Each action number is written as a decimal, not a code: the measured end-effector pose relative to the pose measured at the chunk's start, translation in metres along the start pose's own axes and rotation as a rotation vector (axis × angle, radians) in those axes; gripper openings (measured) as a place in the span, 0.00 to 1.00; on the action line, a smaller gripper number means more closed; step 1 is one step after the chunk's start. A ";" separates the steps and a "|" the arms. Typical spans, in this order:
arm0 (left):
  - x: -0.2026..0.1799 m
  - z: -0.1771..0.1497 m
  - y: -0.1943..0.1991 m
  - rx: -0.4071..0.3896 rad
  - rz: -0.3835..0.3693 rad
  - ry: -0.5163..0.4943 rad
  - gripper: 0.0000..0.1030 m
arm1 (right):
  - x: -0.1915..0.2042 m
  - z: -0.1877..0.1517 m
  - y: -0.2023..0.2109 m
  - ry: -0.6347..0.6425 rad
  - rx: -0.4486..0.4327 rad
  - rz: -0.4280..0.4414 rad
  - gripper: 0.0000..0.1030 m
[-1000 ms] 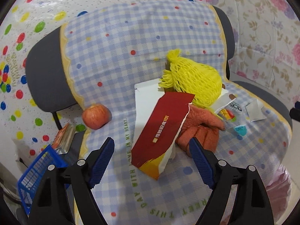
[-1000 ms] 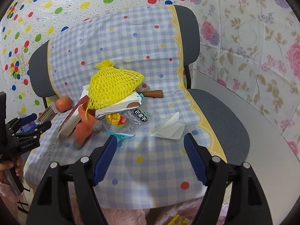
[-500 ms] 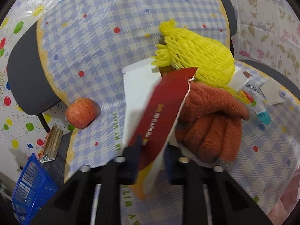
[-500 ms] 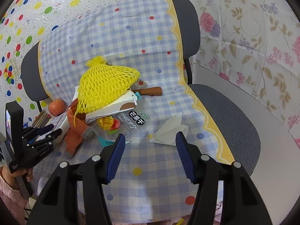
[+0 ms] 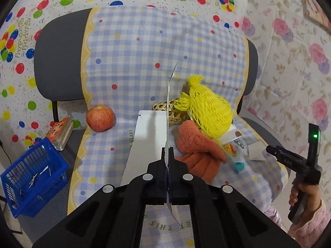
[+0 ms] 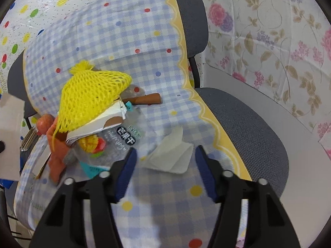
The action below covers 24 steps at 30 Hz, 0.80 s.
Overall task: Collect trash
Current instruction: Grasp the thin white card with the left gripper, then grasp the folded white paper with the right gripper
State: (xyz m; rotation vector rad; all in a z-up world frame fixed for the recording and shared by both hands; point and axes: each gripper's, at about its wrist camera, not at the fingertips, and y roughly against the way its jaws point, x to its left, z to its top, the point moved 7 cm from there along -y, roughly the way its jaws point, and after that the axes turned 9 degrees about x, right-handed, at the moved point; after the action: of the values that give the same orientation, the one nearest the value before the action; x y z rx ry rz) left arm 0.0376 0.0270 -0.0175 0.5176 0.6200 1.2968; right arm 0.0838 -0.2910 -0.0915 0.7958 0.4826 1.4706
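Observation:
My left gripper (image 5: 168, 155) is shut on a flat red-and-white paper carton (image 5: 149, 140), which is lifted off the seat and stands edge-on, its white face to the left. That carton shows as a white sheet (image 6: 10, 132) at the left edge of the right wrist view. My right gripper (image 6: 165, 163) sits low over the checked seat cloth (image 6: 165, 196). Its jaws are closing, with a crumpled white tissue (image 6: 169, 155) between the blue fingers (image 6: 128, 165); the pads do not press on it. A clear dried-mango wrapper (image 6: 115, 144) lies just left of the tissue.
A yellow foam net (image 5: 209, 111) lies over an orange glove (image 5: 196, 144) and a white box. An apple (image 5: 100, 118) sits at the seat's left, a wicker piece (image 5: 169, 109) behind. A brown handle (image 6: 146, 99) lies near the backrest. A blue basket (image 5: 31, 175) stands at lower left.
The left gripper shut on the carton, lifted it and drew back, turning it edge-on. The right gripper moved down toward the tissue and its jaws narrowed around it.

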 end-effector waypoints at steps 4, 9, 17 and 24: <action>0.003 0.000 0.001 -0.004 -0.030 0.032 0.00 | -0.002 0.011 -0.015 -0.023 0.014 -0.020 0.39; 0.008 -0.003 0.000 0.001 -0.024 0.055 0.00 | -0.004 0.017 -0.029 -0.067 0.033 -0.022 0.72; 0.003 -0.006 -0.006 0.010 -0.016 0.029 0.00 | -0.005 0.015 -0.030 -0.057 0.027 -0.035 0.59; 0.004 -0.009 -0.007 0.016 -0.011 0.033 0.00 | -0.013 0.017 -0.027 -0.155 0.015 0.076 0.02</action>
State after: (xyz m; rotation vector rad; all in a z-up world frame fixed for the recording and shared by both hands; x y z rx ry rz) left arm 0.0368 0.0294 -0.0291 0.5061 0.6598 1.2933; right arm 0.1133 -0.3045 -0.1018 0.9408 0.3499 1.4632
